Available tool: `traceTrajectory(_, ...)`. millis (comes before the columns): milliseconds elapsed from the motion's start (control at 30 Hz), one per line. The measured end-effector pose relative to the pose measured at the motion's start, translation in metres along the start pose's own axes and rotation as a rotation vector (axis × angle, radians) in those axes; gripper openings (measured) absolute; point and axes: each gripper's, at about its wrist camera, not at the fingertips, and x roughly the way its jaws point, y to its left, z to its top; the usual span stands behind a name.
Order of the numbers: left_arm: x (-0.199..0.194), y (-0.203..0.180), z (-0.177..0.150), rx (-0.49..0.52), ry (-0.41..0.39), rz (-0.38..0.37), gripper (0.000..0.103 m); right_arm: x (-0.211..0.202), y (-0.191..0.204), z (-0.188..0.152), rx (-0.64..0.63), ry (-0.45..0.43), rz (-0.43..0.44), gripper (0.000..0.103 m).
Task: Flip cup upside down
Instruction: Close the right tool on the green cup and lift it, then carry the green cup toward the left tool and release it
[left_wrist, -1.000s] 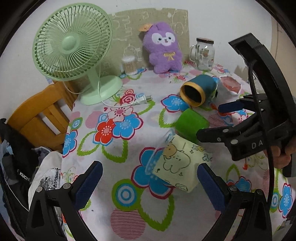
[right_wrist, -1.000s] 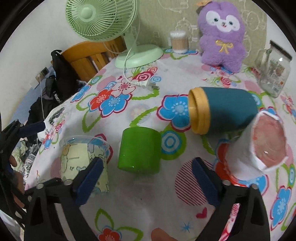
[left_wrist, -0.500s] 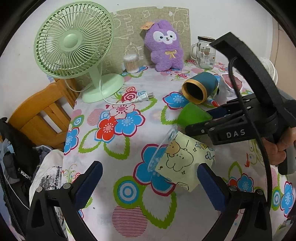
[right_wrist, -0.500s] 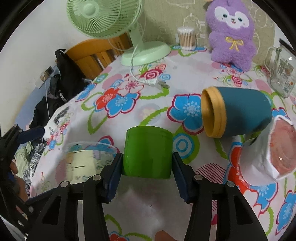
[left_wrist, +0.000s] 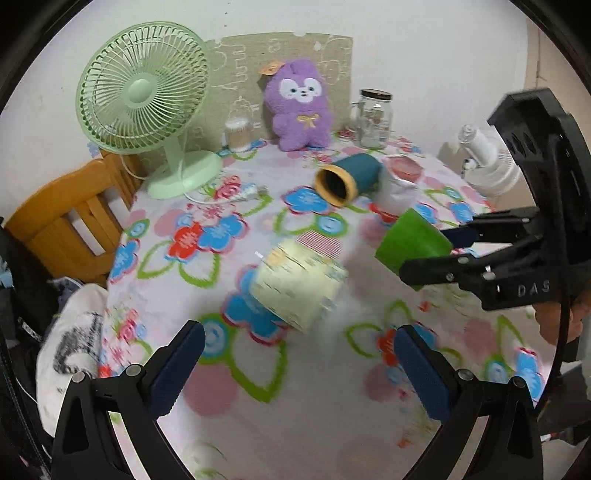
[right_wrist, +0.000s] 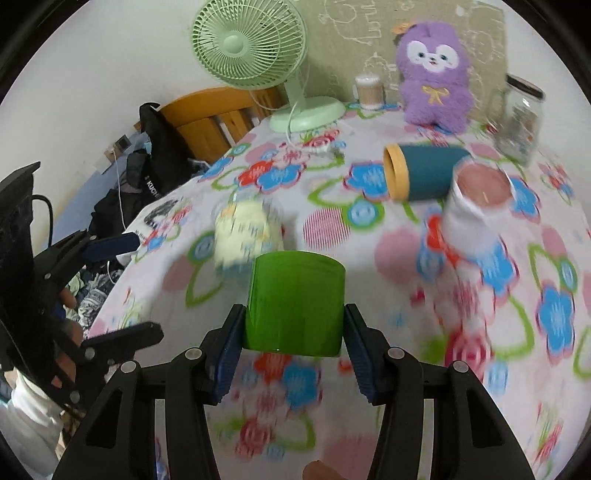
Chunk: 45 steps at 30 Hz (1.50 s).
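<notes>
Change: since half a second ago the right tongs (right_wrist: 293, 341) have lifted the smooth green plastic cup (right_wrist: 294, 301) off the flowered tablecloth worktop (left_wrist: 258, 387), and the pale yellow cartoon-print cup (left_wrist: 299, 284) has shifted, now motion-blurred.
Right tongs: clamped on the green cup, one blue pad (right_wrist: 231, 350) on each side wall; in the left wrist view the cup (left_wrist: 412, 242) hangs tilted above the cloth at the tips of the tongs (left_wrist: 424, 254).
Left tongs: (left_wrist: 295, 363) spread wide, holding nothing, low over the near edge of the worktop; the yellow cup lies beyond and between the tips, apart from both.
Surroundings: a teal cylinder with a yellow rim (right_wrist: 421, 171) lies on its side, touching a white paper cup (right_wrist: 476, 206); mint-green desk fan (left_wrist: 147, 99), purple plush rabbit (left_wrist: 299, 107), glass jar (left_wrist: 373, 114) and small cotton-swab tub (left_wrist: 236, 134) stand at the back.
Containers: the white paper cup shows a pinkish inside; the teal cylinder's mouth looks dark.
Left side: wooden chair (left_wrist: 70, 229) beside the worktop.
</notes>
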Motion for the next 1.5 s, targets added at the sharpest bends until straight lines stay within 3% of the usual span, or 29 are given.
traceTrajectory(200, -0.010, -0.034, -0.031, -0.010, 0.027, -0.060, 0.103, -0.011, 0.001, -0.050, 0.071, 0.003, -0.058, 0.055)
traceTrajectory(467, -0.009, -0.067, -0.061, -0.044, 0.077, -0.116, 0.103, -0.020, -0.005, -0.090, 0.207, -0.010, -0.092, 0.055)
traceTrajectory(833, -0.008, -0.077, -0.079, -0.102, 0.112, -0.123, 0.103, -0.020, -0.010, -0.108, 0.243, -0.019, -0.102, 0.056)
traceTrajectory(900, -0.008, -0.078, -0.079, -0.109, 0.113, -0.127, 0.103, -0.020, -0.008, -0.108, 0.238, -0.007, -0.099, 0.059)
traceTrajectory(1000, -0.008, -0.081, -0.079, -0.115, 0.115, -0.130, 0.103, -0.026, -0.007, -0.107, 0.225, -0.019, -0.110, 0.087)
traceTrajectory(1200, -0.011, -0.081, -0.073, -0.161, 0.113, -0.169, 0.103, -0.056, -0.010, -0.100, 0.178, -0.091, -0.097, 0.088)
traceTrajectory(1500, -0.006, -0.095, -0.057, -0.262, 0.123, -0.268, 0.103, -0.101, -0.052, -0.113, 0.181, -0.168, -0.192, 0.088)
